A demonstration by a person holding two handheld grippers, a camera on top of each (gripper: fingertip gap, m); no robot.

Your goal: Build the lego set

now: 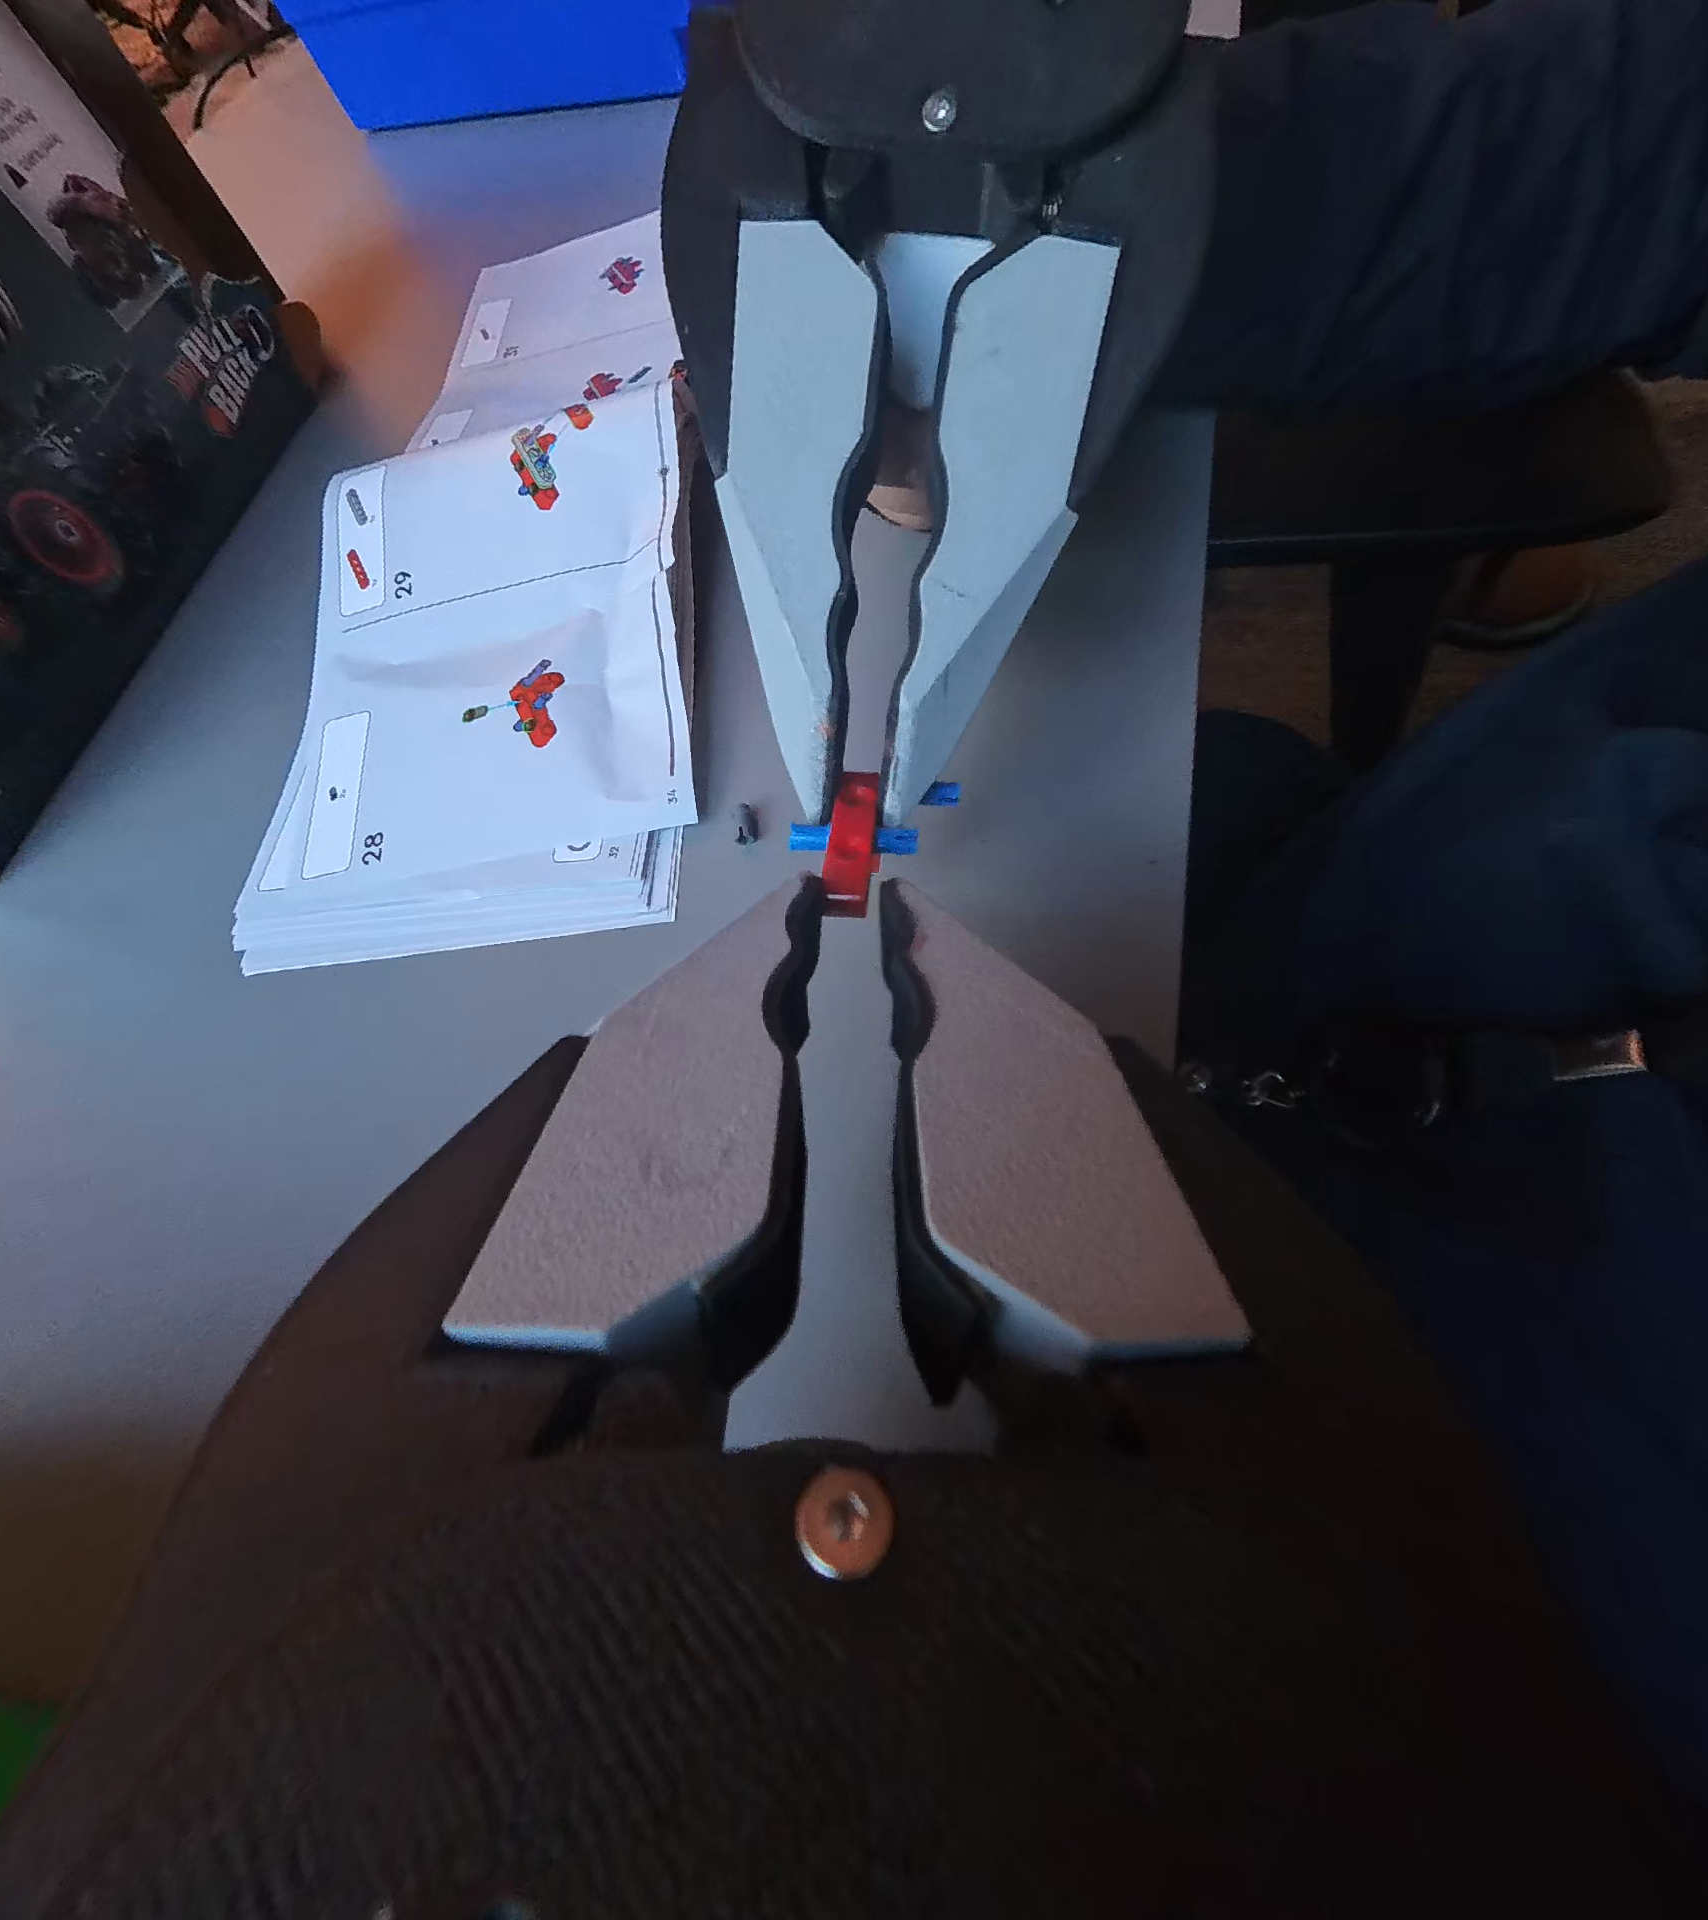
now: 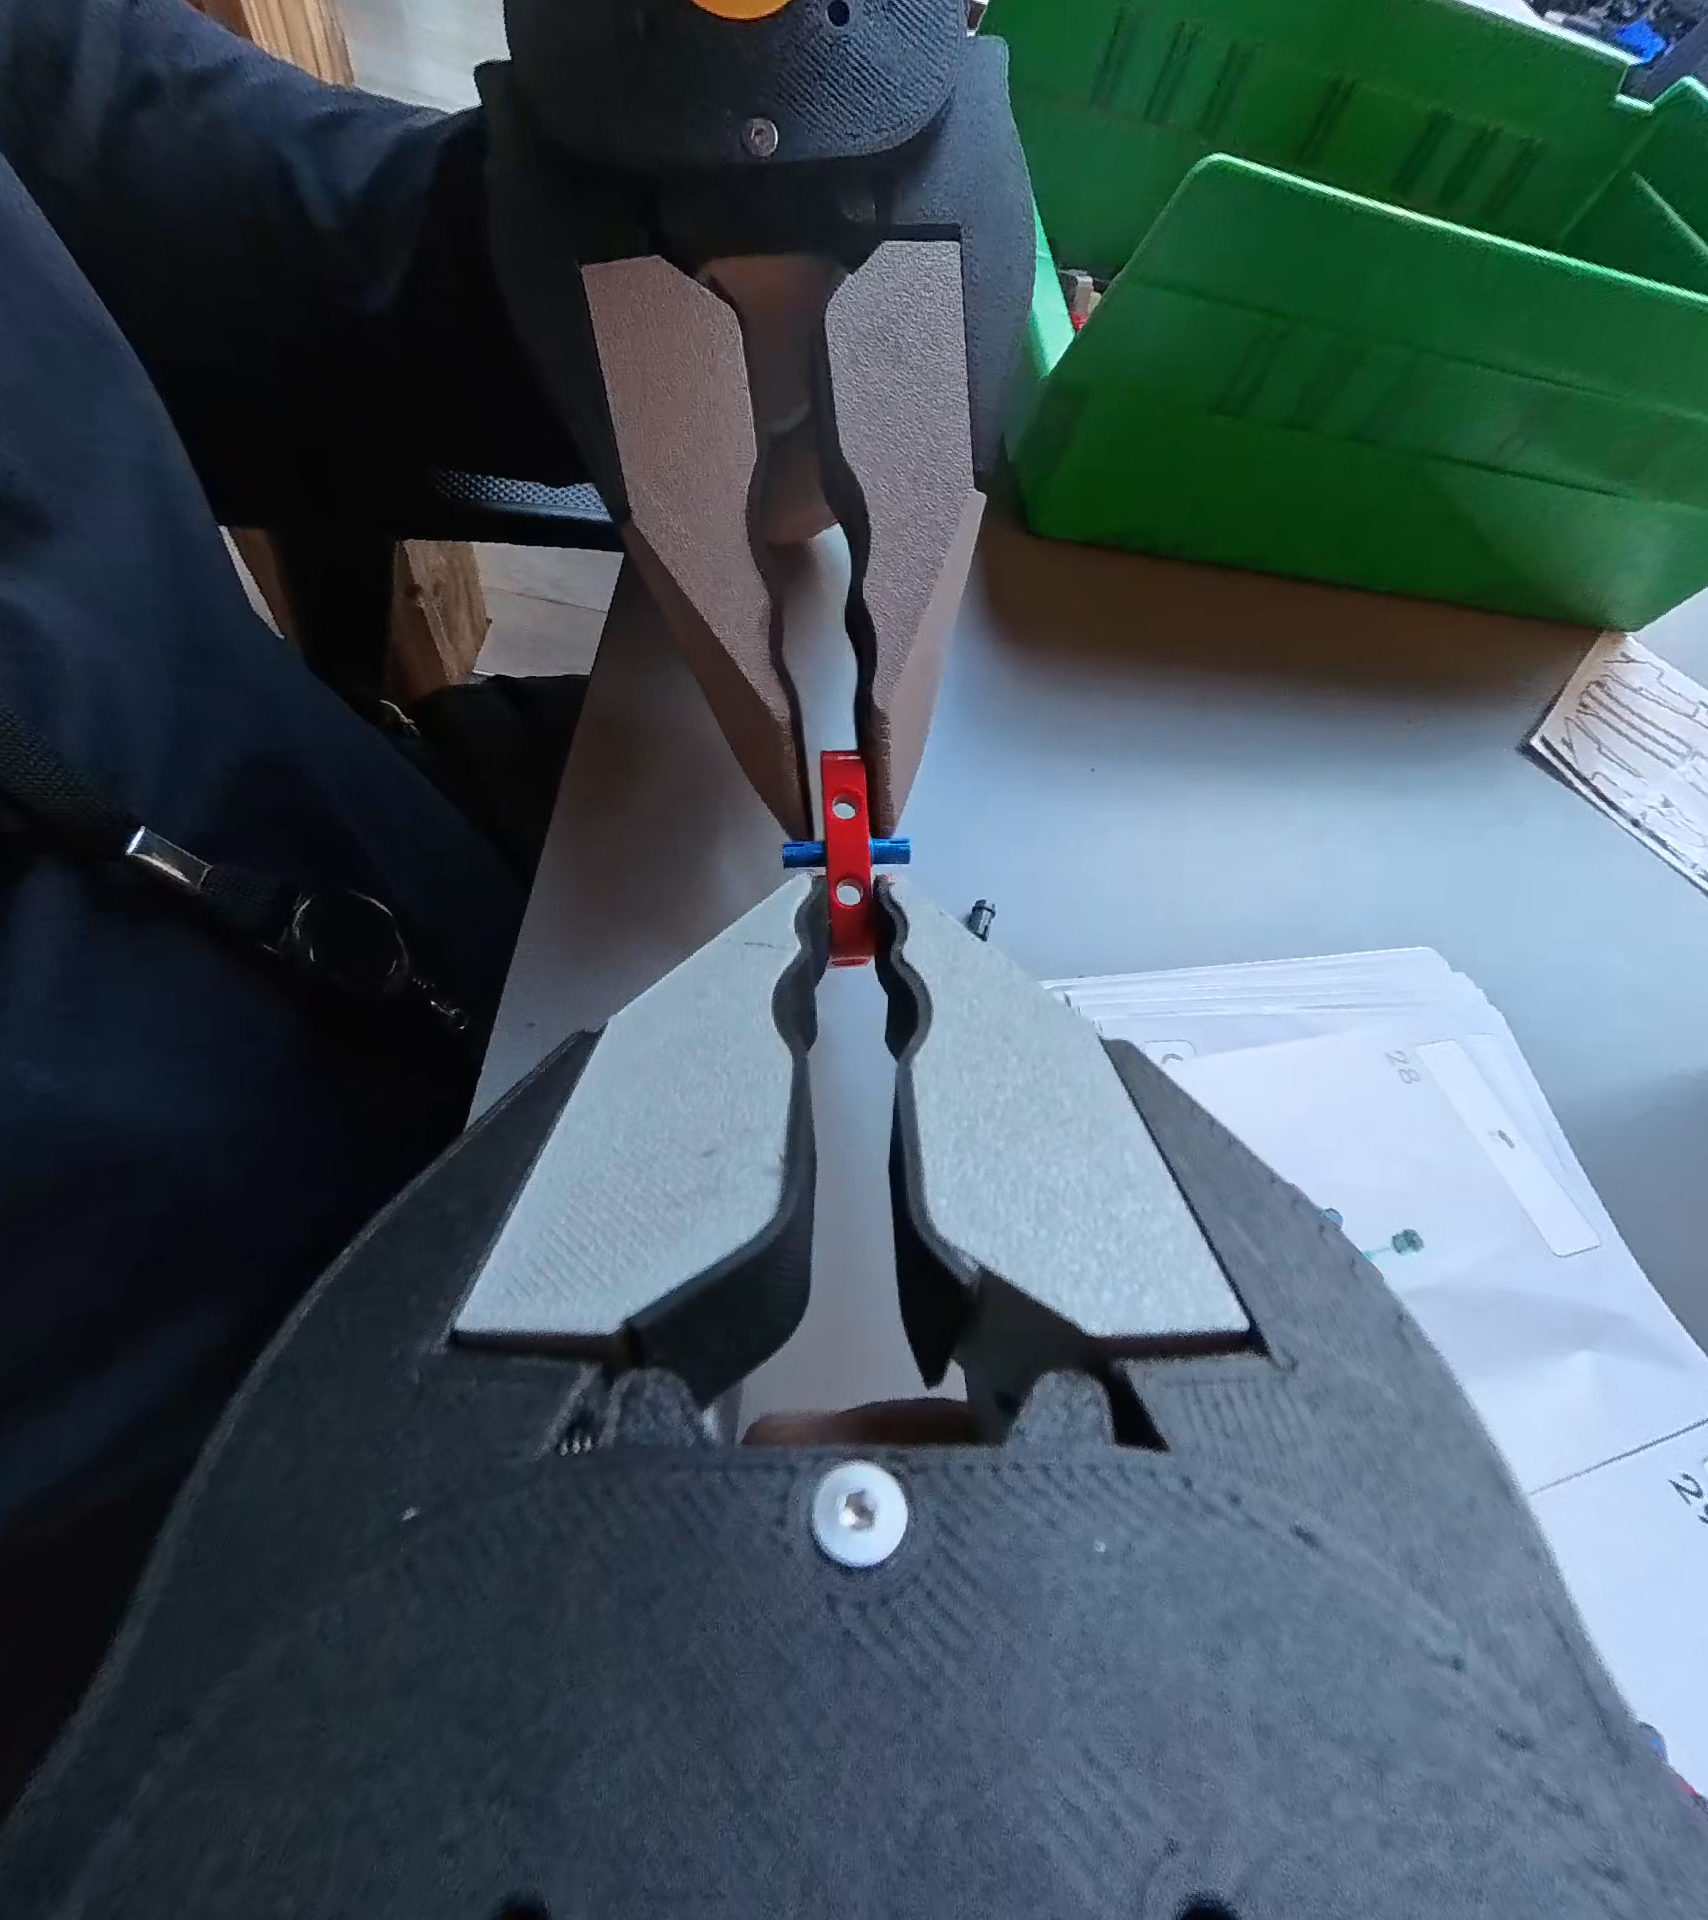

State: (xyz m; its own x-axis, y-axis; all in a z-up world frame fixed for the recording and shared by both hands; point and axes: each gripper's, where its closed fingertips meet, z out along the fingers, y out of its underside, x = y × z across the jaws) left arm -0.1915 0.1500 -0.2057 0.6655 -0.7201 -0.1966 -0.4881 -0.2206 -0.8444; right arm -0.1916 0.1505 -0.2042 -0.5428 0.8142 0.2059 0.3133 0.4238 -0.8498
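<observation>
- The red beam (image 2: 848,862), with a blue axle (image 2: 800,854) through its middle hole, hangs above the counter (image 2: 1193,769) between both tongs.
- The right tongs (image 2: 850,925) are clamped on one end; the left tongs (image 1: 848,896) seem clamped on the other, though contact is unclear.
- Mid-assembly: next, a steady hold and a straight push on the axle.

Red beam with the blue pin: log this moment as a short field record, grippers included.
held part: red beam, blue pin pushed crosswise through it
left gripper: shut on one end of the beam
right gripper: shut on the other end
position: beam raised above the grey table, spanning both grippers tip to tip
loose parts: small black pin on the table beside the booklet
instruction booklet: open, lying flat
set box: upright behind the booklet
green bins: at the table's far side
</observation>
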